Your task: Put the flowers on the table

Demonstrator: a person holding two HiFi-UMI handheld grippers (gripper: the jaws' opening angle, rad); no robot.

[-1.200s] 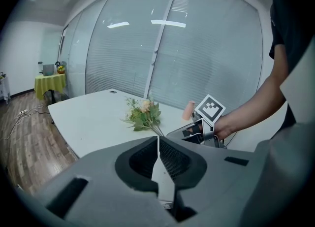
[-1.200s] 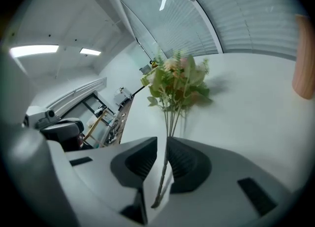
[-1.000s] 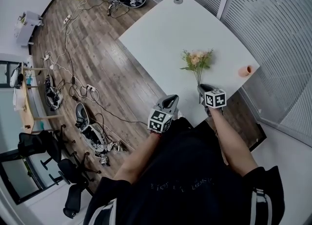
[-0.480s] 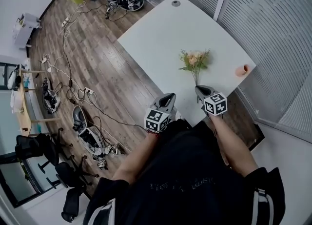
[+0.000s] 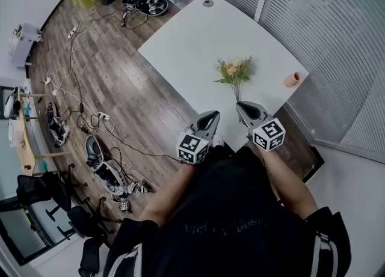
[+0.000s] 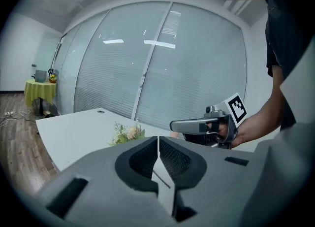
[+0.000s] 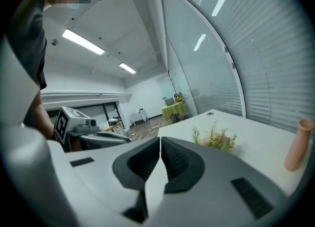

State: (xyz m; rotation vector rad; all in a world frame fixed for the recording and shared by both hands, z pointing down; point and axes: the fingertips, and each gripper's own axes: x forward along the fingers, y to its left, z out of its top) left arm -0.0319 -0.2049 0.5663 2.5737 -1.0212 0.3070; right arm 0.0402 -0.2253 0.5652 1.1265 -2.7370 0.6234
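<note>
Lying on the table (image 5: 186,35), the flowers (image 5: 233,71) looked delivered
They sat toward its near edge; left gripper (image 5: 212,115) and right gripper (image 5: 240,106) hovered there, jaws together, empty; nothing seemed left

White table (image 5: 192,35): flowers (image 5: 233,70) lying (vase (image 5: 292,79) near edge).

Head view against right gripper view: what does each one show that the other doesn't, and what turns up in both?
Only the head view: the cables strewn on the floor, the office chairs and the right gripper seen from above. Only the right gripper view: the ceiling lights and that gripper's jaws, closed together with nothing between them. Both: the flowers lying on the white table, the pink vase and the left gripper.
</note>
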